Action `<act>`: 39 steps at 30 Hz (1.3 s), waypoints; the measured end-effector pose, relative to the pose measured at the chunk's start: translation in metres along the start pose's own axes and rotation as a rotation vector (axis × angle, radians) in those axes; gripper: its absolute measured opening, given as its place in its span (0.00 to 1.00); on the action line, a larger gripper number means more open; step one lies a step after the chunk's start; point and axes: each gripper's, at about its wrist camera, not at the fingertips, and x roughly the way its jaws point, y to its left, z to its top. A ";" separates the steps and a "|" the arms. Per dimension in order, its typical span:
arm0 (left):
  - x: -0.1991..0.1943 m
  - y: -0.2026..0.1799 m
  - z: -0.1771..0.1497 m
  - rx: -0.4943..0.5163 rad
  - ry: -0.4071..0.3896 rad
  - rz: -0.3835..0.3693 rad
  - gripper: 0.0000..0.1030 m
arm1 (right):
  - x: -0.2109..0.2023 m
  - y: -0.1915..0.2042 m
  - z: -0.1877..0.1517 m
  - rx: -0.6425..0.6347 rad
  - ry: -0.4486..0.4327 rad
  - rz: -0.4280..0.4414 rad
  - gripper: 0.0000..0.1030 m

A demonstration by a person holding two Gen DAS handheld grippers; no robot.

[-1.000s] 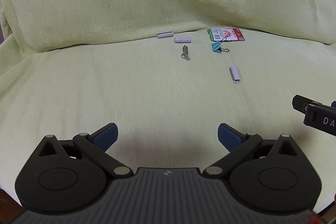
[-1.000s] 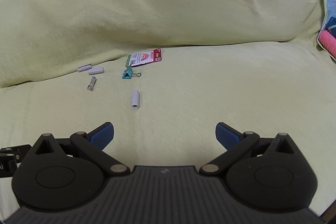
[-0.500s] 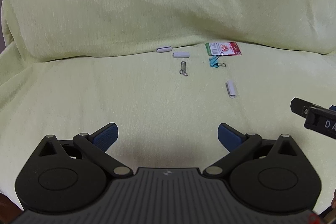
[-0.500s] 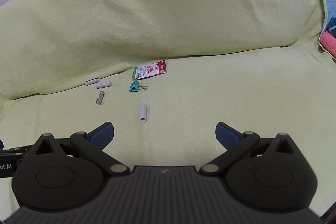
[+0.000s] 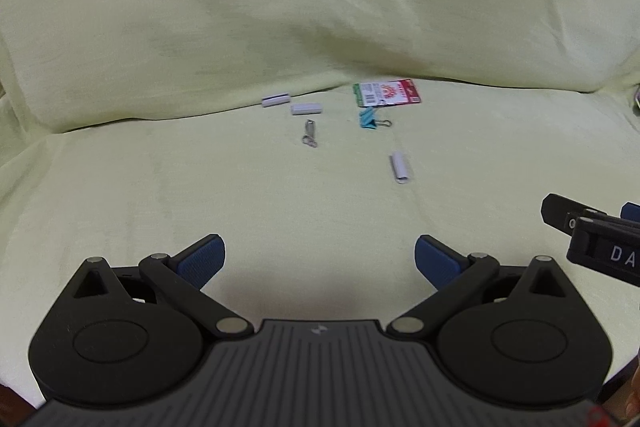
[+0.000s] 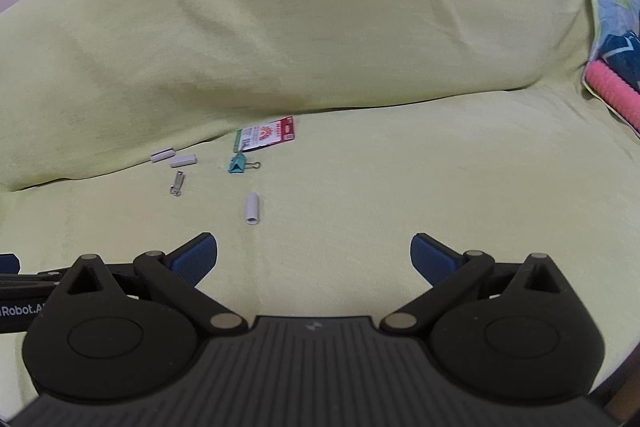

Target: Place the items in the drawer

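Both the left hand-held gripper [image 5: 320, 259] and the right hand-held gripper [image 6: 314, 255] are spread wide and hold nothing, above a yellow-green blanket [image 5: 200, 187]. Far ahead lie the items: two small white bars [image 5: 275, 100] side by side, a metal clip [image 5: 310, 134] just nearer, a teal binder clip [image 5: 369, 118] touching a red-and-green card [image 5: 387, 93], and a white tube [image 5: 400, 167] nearest, to the right.

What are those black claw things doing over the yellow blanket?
A person holds two grippers, the left gripper and the right gripper, both open and empty above the yellow-green blanket. Ahead lie a white plastic tube, a teal binder clip, a red-and-green card and small grey pieces. No drawer shows.
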 end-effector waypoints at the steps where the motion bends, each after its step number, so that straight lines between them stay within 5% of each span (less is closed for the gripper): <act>1: 0.000 -0.003 0.000 0.005 0.000 -0.004 0.99 | 0.000 -0.002 0.000 0.000 0.000 -0.004 0.99; 30: 0.016 0.002 0.012 -0.008 0.000 0.028 0.99 | 0.025 0.014 0.017 -0.063 0.046 -0.008 0.99; 39: 0.038 0.015 0.017 -0.016 0.014 0.047 0.99 | 0.049 0.015 0.009 -0.059 0.093 0.045 0.90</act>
